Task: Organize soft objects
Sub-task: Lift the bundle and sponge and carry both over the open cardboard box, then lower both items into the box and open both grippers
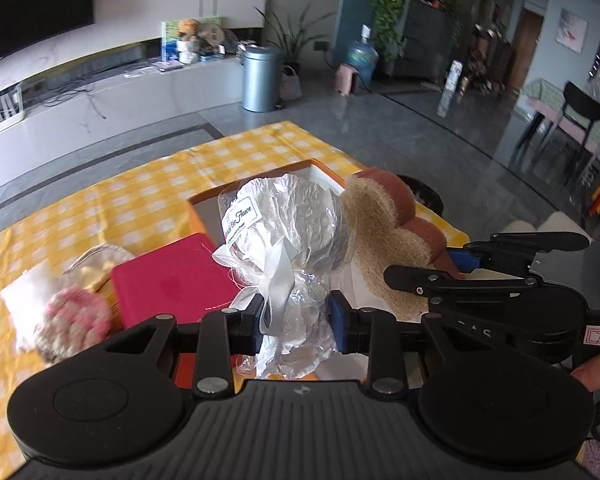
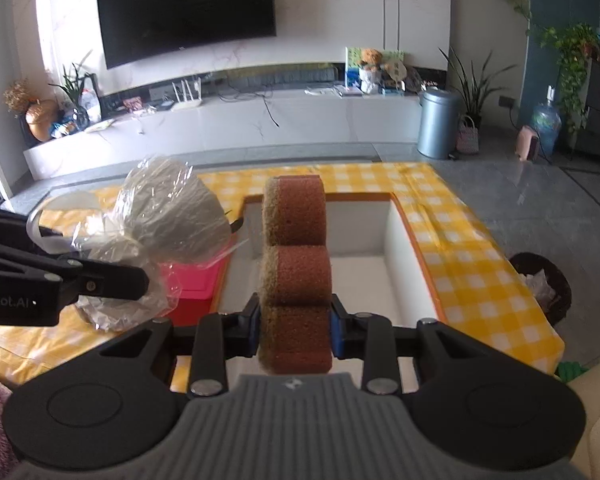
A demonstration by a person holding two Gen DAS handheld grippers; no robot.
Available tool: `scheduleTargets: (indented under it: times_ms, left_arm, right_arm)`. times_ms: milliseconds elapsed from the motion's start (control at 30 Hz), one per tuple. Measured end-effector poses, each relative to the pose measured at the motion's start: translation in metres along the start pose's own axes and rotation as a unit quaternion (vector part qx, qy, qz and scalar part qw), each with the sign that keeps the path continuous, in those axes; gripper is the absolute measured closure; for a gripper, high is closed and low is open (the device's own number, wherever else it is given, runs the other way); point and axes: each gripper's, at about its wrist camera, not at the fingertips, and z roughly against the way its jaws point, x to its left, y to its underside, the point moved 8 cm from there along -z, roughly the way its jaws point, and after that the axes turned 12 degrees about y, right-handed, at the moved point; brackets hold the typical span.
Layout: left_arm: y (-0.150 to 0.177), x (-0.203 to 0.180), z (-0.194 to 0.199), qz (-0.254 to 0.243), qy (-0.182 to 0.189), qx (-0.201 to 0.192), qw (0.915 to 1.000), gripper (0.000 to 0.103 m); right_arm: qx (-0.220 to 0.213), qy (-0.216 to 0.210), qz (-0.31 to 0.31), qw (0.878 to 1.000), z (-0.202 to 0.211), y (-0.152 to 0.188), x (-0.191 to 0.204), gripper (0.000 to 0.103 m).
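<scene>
My left gripper (image 1: 296,322) is shut on a cellophane-wrapped grey bath pouf (image 1: 284,224) with a white ribbon, held above the table; it also shows at the left of the right wrist view (image 2: 172,216). My right gripper (image 2: 294,330) is shut on a brown lobed sponge with a loofah face (image 2: 296,272), held upright over the white, orange-rimmed box (image 2: 400,236). The sponge (image 1: 384,236) and right gripper (image 1: 456,268) show at the right of the left wrist view. The box rim (image 1: 320,174) lies behind the pouf.
A pink-red sponge block (image 1: 172,276), a pink knitted pad (image 1: 76,320) and a white cloth (image 1: 24,300) lie on the yellow checked tablecloth (image 1: 140,188) left of the box. A black waste bin (image 2: 540,284) stands by the table's right edge.
</scene>
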Motion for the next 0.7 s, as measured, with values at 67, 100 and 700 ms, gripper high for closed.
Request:
scheduleTargets:
  times_ms: [67, 100, 700]
  left_arm:
    - [-0.008, -0.002, -0.022, -0.016, 0.009, 0.026, 0.9995, 0.066]
    - [-0.011, -0.002, -0.033, -0.022, 0.014, 0.041, 0.9988, 0.066]
    - [0.015, -0.01, -0.138, -0.129, -0.009, 0.207, 0.9698, 0.066]
  right_arm:
    - [0.017, 0.005, 0.004, 1.0, -0.012, -0.001, -0.01, 0.071]
    - [0.028, 0.005, 0.005, 1.0, -0.019, -0.001, -0.014, 0.071]
    - [0.165, 0.008, 0.052, 0.985, -0.104, 0.044, -0.042, 0.071]
